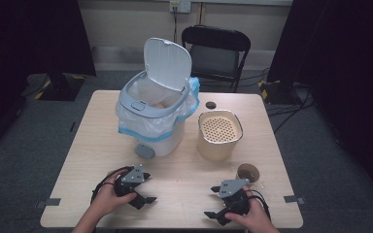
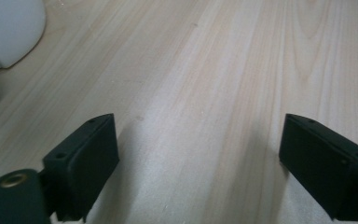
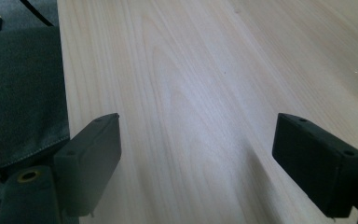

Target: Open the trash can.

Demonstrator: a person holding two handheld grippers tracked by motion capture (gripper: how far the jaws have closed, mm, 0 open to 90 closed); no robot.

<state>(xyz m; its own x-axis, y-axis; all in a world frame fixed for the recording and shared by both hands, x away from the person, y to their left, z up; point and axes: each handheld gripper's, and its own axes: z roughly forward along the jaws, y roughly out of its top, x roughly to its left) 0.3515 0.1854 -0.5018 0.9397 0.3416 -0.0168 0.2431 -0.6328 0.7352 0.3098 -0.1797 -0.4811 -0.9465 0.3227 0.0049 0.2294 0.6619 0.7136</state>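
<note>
Paper cup (image 1: pixel 248 172) stands on the desk (image 1: pixel 184 170) near the right edge, just beside the right gripper (image 1: pixel 222 204). Left gripper (image 1: pixel 143 194) rests empty, fingers (image 2: pixel 86 161) spread; right likewise, spread and empty. Judgement: nothing is grasped yet; next, the right gripper must close on the cup.

Table (image 1: pixel 175 179): pale wood, matt, fine straight grain.
Bin (image 1: pixel 153 121): smooth white plastic, faint sheen, at 11 o'clock.
Bin liner (image 1: pixel 126 124): thin, crinkled, translucent plastic film.
Beige container (image 1: pixel 218 136): matt plastic with a perforated top, at 1 o'clock.
Cup (image 1: pixel 247 172): brown paper, dull.
Left claw (image 2: pixel 200 158): black matt plastic.
Right claw (image 3: pixel 198 158): black matt plastic.
Floor (image 3: pixel 18 84): grey, rough carpet.
</note>
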